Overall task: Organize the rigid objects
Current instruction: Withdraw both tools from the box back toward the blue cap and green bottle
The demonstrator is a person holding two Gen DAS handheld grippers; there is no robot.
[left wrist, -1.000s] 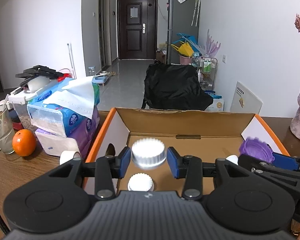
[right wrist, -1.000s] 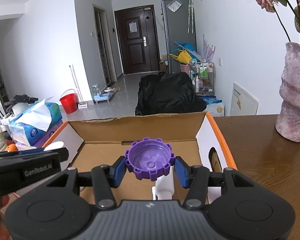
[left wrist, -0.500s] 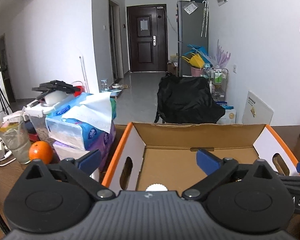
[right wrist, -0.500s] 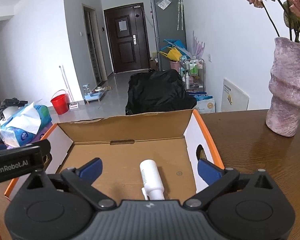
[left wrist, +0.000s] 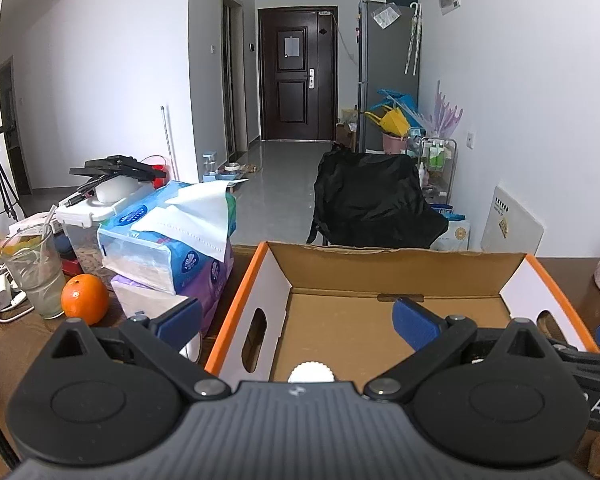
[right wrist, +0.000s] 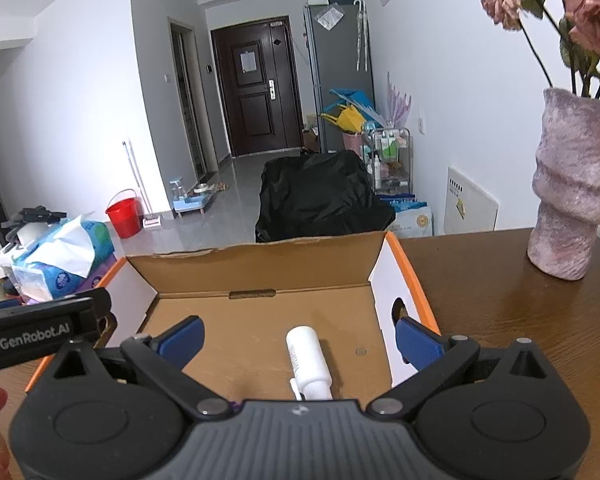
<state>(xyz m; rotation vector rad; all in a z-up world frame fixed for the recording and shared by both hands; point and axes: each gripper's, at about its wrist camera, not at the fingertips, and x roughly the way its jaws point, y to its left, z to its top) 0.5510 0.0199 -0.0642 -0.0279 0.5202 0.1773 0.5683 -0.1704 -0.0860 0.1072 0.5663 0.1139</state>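
Note:
An open cardboard box (left wrist: 380,258) (right wrist: 260,276) with orange rims sits on the brown table. My left gripper (left wrist: 298,320) hangs over its left half, jaws wide open and empty. Below it the ribbed top of a white cap (left wrist: 310,373) peeks over the gripper body, inside the box. My right gripper (right wrist: 300,336) is spread open over the right half with nothing between its blue pads. A small white bottle (right wrist: 308,360) lies on the box floor beneath it. The purple cap is out of sight.
Tissue packs (left wrist: 168,240), an orange (left wrist: 85,299) and a glass (left wrist: 34,272) crowd the table left of the box. A pink vase (right wrist: 572,188) with flowers stands at the right. A black chair back (left wrist: 372,200) is behind the box.
Both grippers opened wide. The left let go of the white cap and the right let go of the purple cap; both caps dropped out from between the pads into the box.

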